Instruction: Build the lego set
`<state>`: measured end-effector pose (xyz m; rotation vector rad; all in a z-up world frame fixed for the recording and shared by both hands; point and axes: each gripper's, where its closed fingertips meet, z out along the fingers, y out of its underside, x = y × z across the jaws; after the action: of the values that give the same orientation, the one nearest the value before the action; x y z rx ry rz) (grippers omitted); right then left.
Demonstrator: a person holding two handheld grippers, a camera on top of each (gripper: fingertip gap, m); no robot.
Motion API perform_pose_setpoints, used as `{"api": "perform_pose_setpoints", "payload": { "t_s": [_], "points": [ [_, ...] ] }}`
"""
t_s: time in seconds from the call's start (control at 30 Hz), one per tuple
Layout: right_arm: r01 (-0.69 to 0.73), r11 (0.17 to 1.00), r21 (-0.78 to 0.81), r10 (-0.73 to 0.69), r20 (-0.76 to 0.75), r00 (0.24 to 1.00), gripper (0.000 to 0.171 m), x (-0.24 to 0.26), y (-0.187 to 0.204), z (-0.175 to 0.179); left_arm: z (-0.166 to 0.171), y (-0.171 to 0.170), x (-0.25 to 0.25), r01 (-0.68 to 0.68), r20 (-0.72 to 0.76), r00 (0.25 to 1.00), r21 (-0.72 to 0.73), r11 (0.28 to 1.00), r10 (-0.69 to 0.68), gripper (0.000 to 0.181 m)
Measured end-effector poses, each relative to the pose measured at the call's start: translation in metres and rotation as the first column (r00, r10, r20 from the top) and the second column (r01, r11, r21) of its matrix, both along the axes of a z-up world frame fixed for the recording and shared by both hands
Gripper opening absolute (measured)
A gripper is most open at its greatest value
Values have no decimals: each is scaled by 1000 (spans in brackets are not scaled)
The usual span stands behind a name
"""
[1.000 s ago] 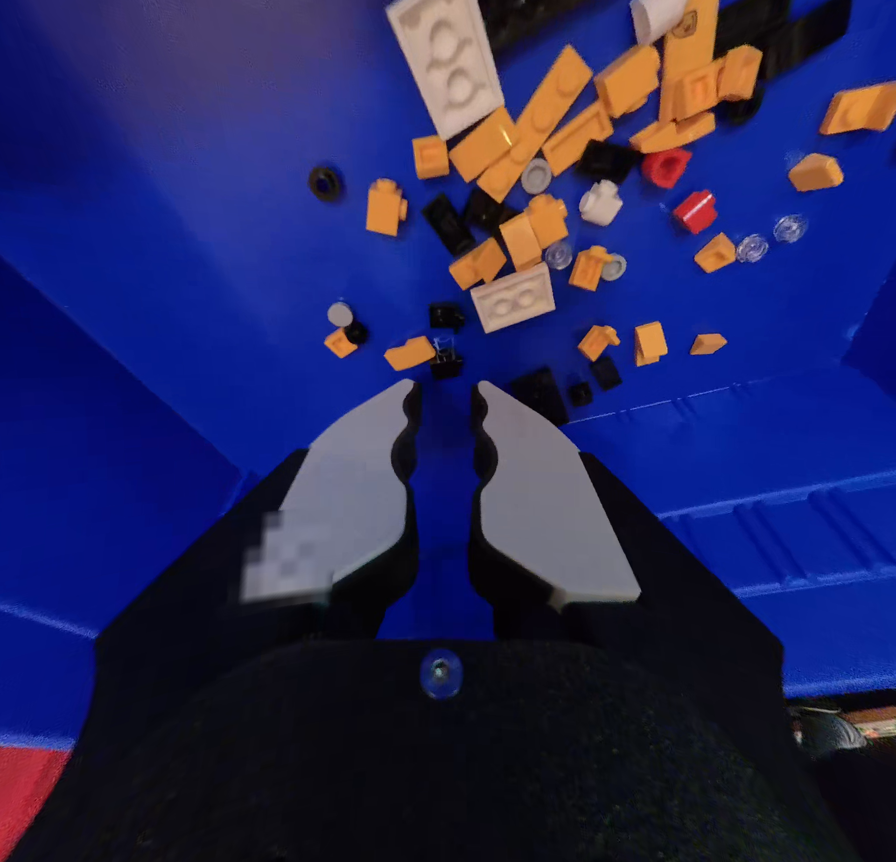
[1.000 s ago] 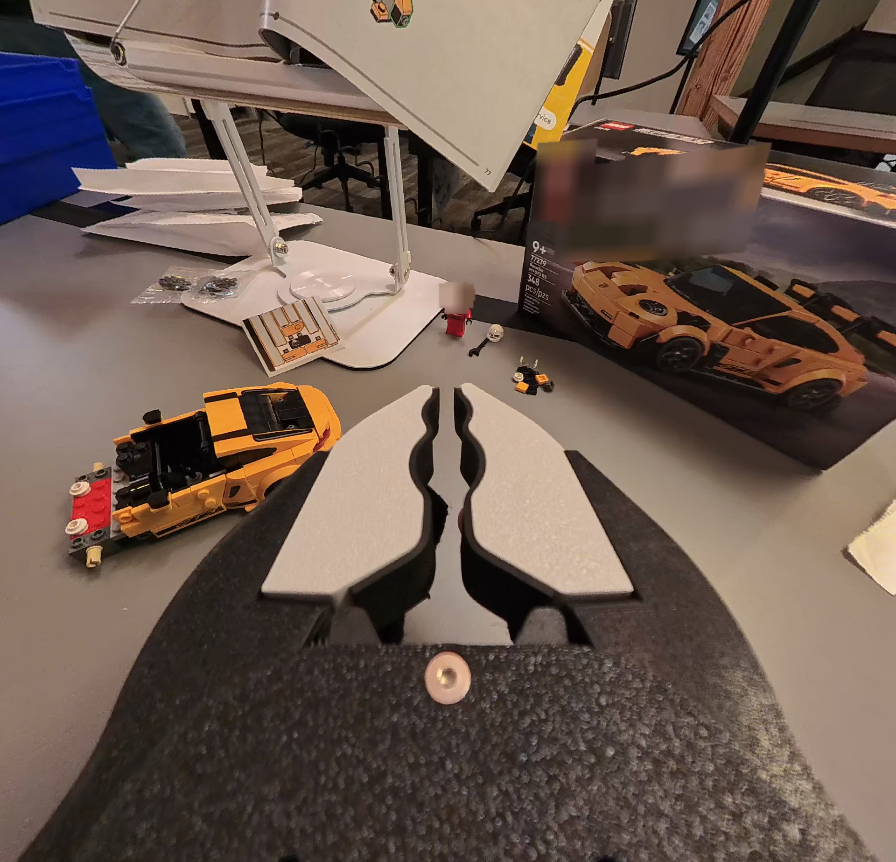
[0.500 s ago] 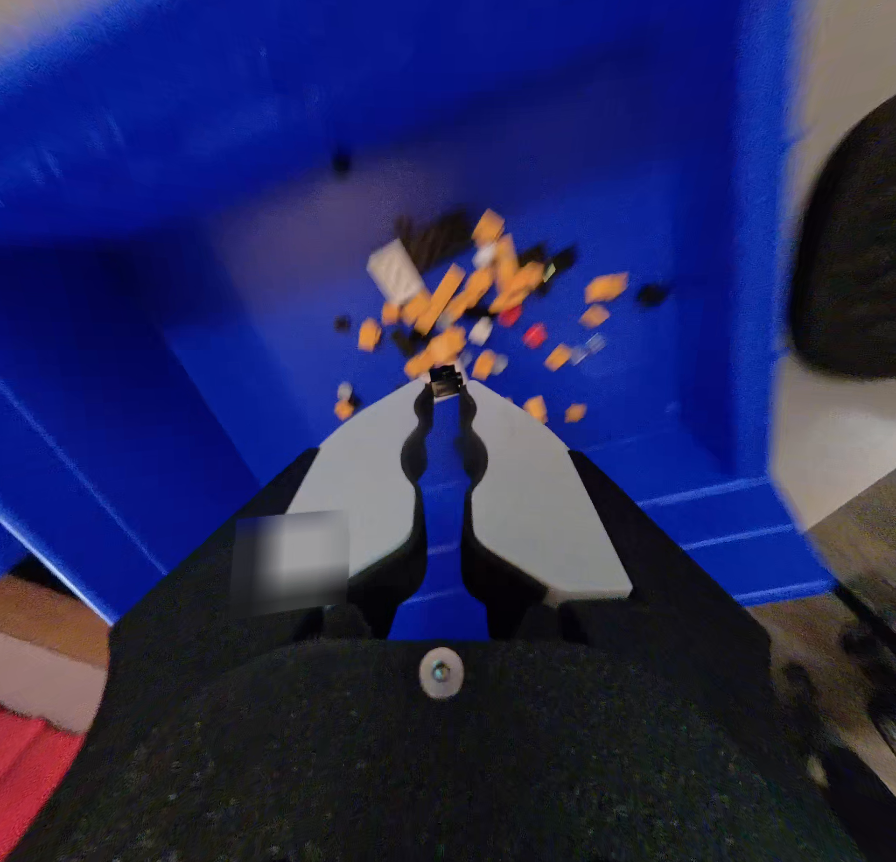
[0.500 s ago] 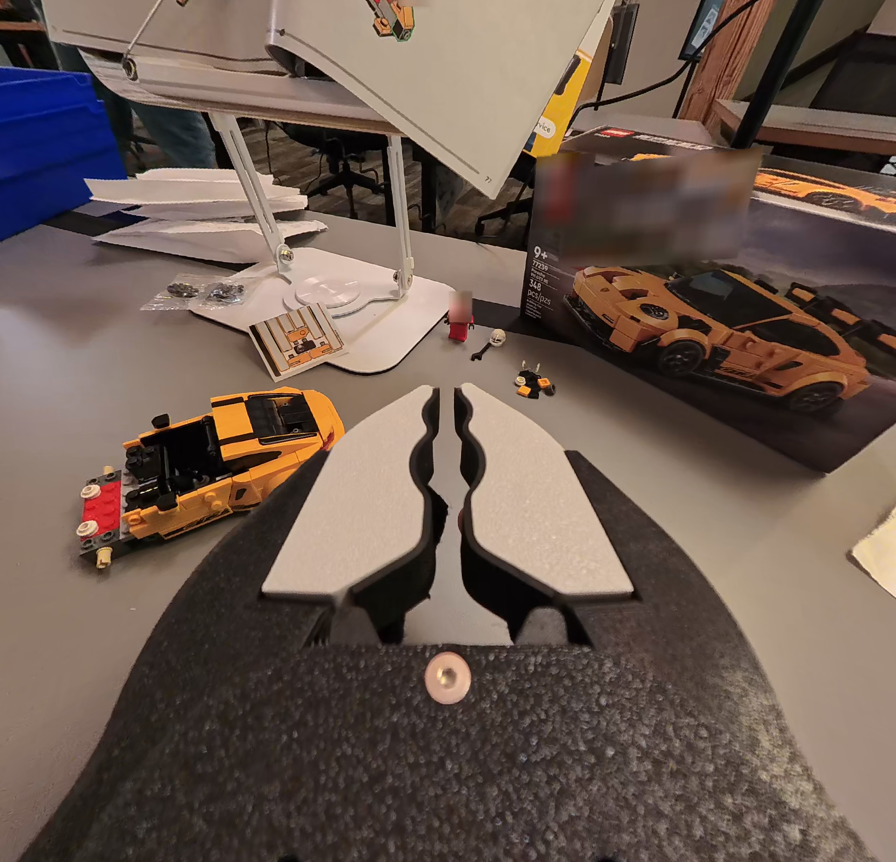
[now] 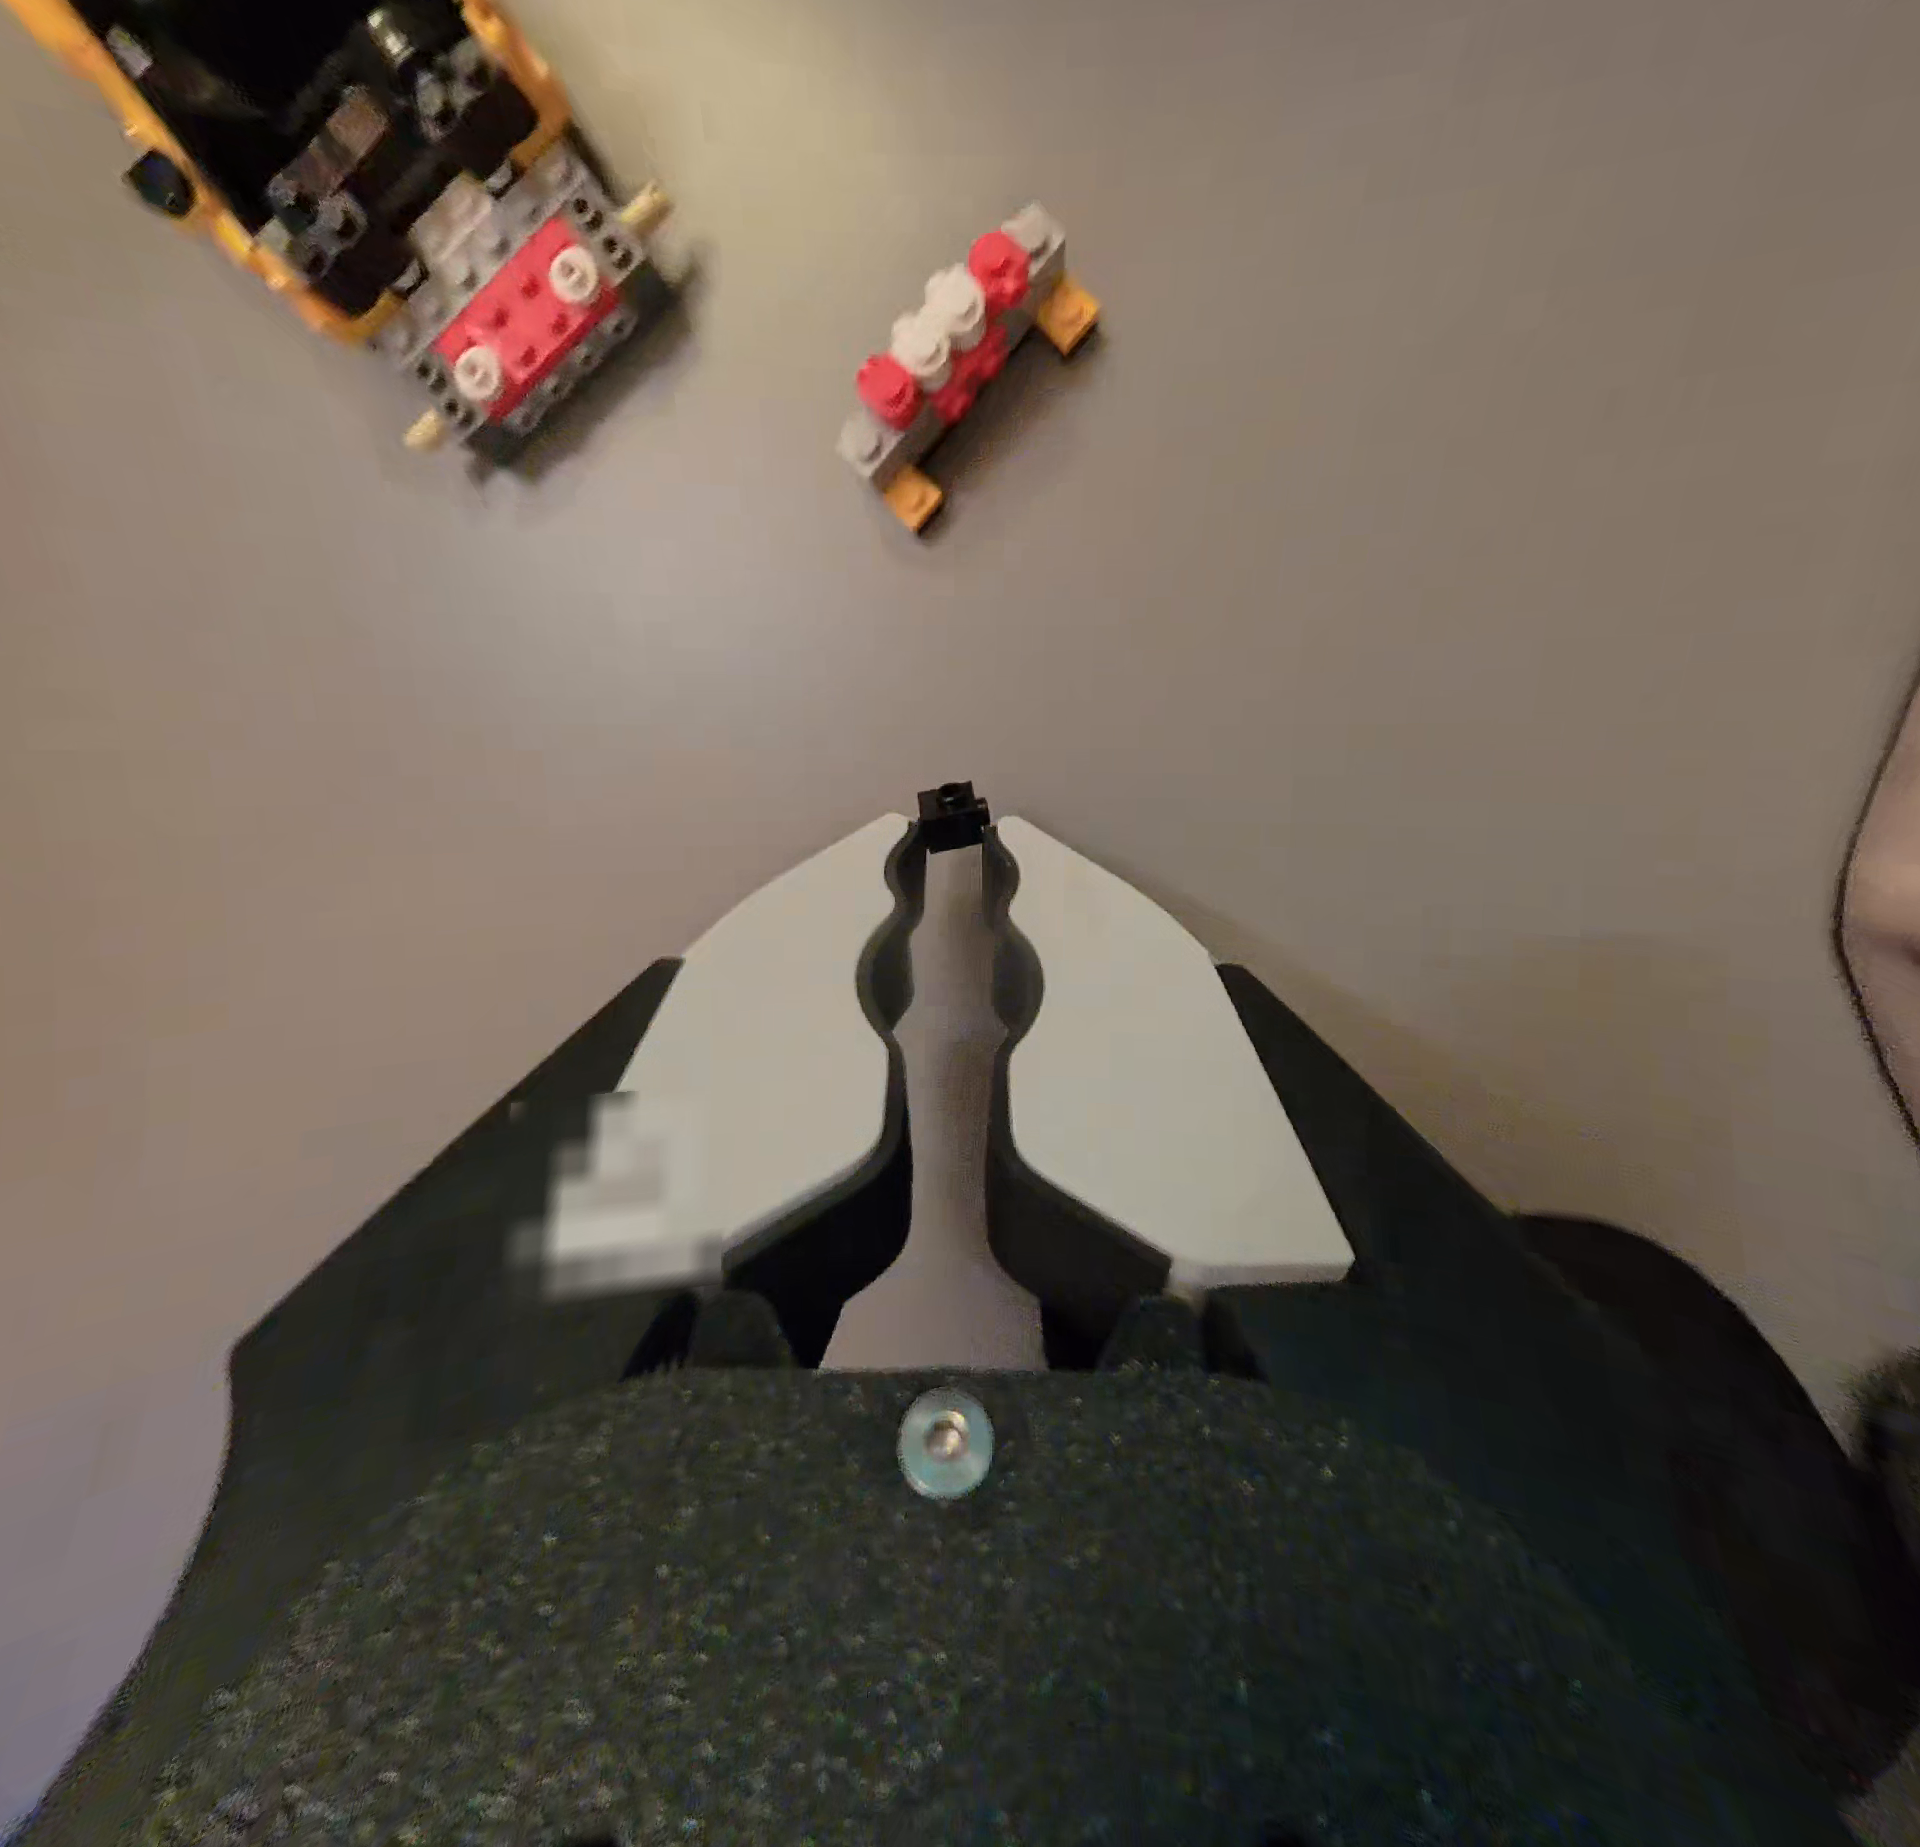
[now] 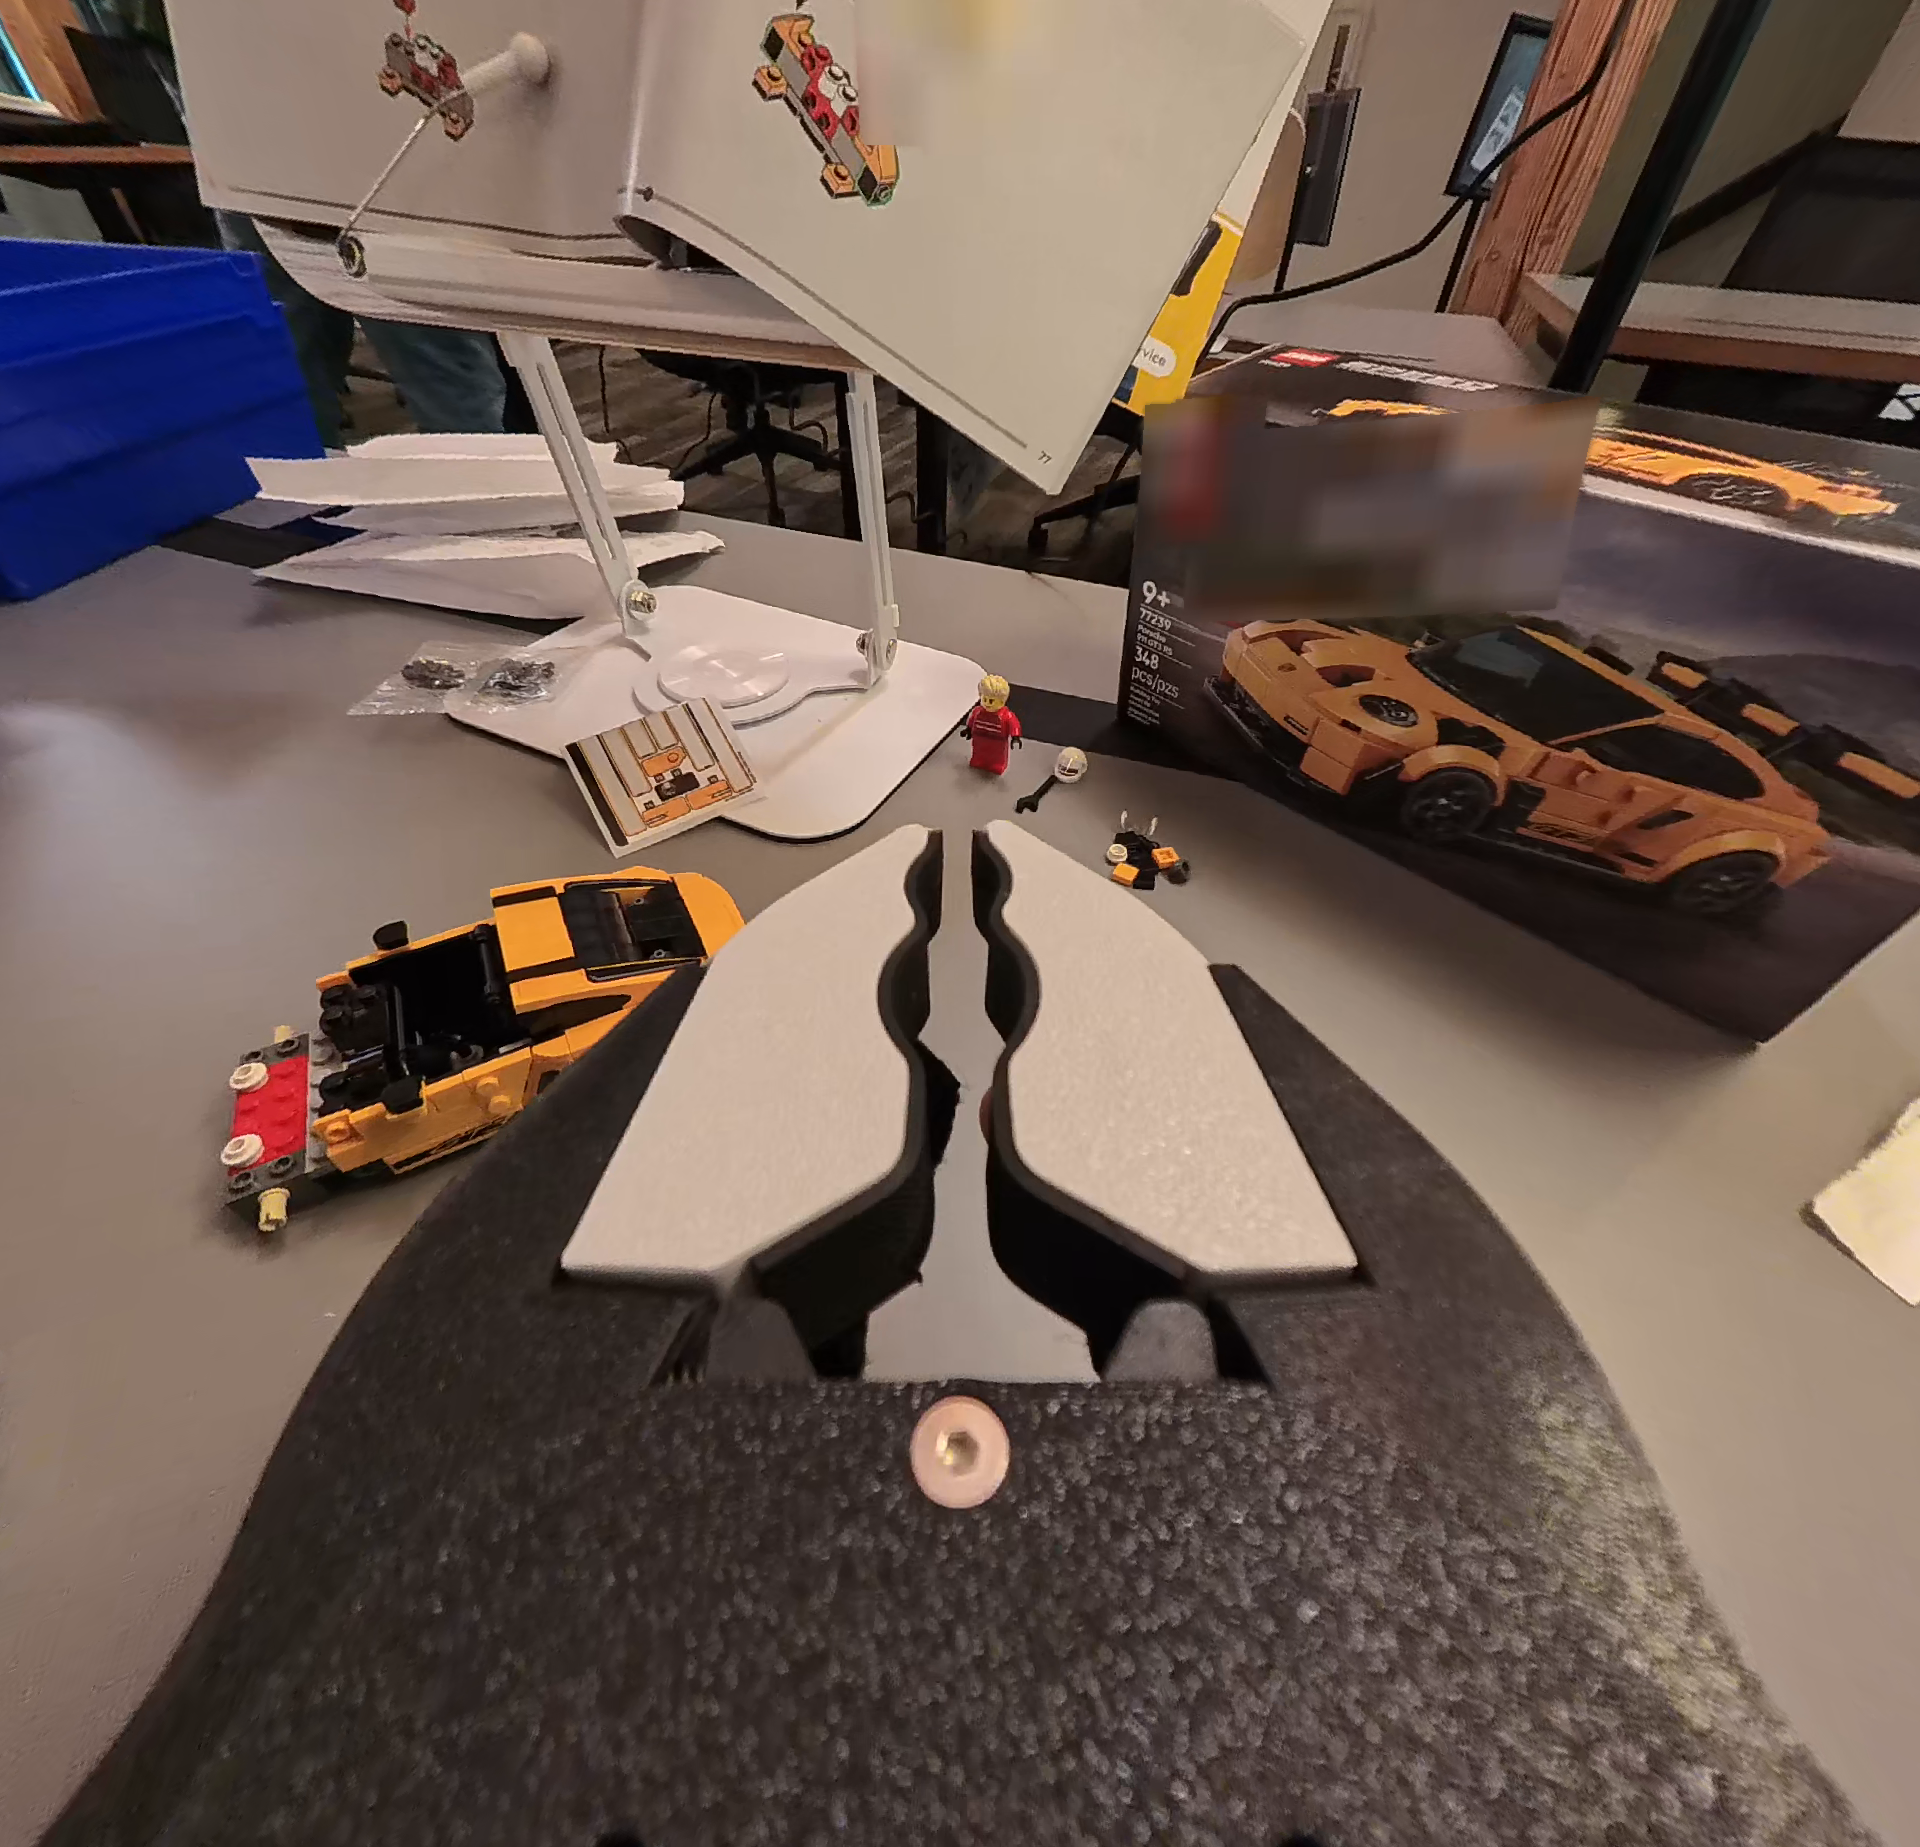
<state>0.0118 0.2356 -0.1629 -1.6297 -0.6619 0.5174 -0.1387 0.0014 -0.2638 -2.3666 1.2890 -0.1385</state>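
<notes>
My left gripper (image 5: 953, 843) is shut on a small black brick (image 5: 951, 808), held at the fingertips above the grey table (image 5: 1351, 550). Ahead of it lies a small grey, red and orange sub-assembly (image 5: 966, 363). The partly built orange and black car (image 5: 312, 135) lies at the upper left, its red rear plate facing me. My right gripper (image 6: 956, 839) is shut with nothing visible at its tips, low over the table. The car (image 6: 499, 1008) lies to its left.
An open instruction booklet (image 6: 935, 187) sits on a white stand (image 6: 831, 717). The set's box (image 6: 1507, 737) is on the right. A minifigure (image 6: 992, 722), a helmet (image 6: 1070, 763), a small parts pile (image 6: 1143, 852), a sticker sheet (image 6: 665, 774) and a blue bin (image 6: 125, 395) are around. The grippers' ends are close to 30 cm from one another. My right gripper's tips are some 20 cm from the minifigure (image 6: 992, 722).
My left gripper closed on the black brick among the loose pieces in the blue bin, lifted it out and moved over the grey table. The right gripper shifted only slightly.
</notes>
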Motion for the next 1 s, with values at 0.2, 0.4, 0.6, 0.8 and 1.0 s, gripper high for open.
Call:
{"api": "perform_pose_setpoints", "payload": {
  "t_s": [0.2, 0.4, 0.6, 0.8, 1.0],
  "points": [
    [3, 1000, -15, -3, 7, 1000, 5, 0, 2, -5, -10, 1, 4, 18, 18, 1000, 6, 1000, -18, 13],
    [3, 1000, -27, -2, 29, 1000, 5, -3, 3, -11, -9, -1, 4, 21, 78, 997, 28, 999, -23, 27],
    [7, 1000, -24, -6, 33, 999, 5, -3, 3, -11, 4, -2, 1, -24, 178, 984, 53, 998, 15, 38],
    [8, 1000, -20, -7, 25, 1000, 5, -1, 3, -9, 44, -6, -38, -245, 261, 946, 194, 950, 190, 30],
    [0, 1000, -26, 0, 20, 1000, 5, -2, 2, -10, 45, -52, -111, -461, 172, 886, 216, 861, 431, 25]
  ]
}}
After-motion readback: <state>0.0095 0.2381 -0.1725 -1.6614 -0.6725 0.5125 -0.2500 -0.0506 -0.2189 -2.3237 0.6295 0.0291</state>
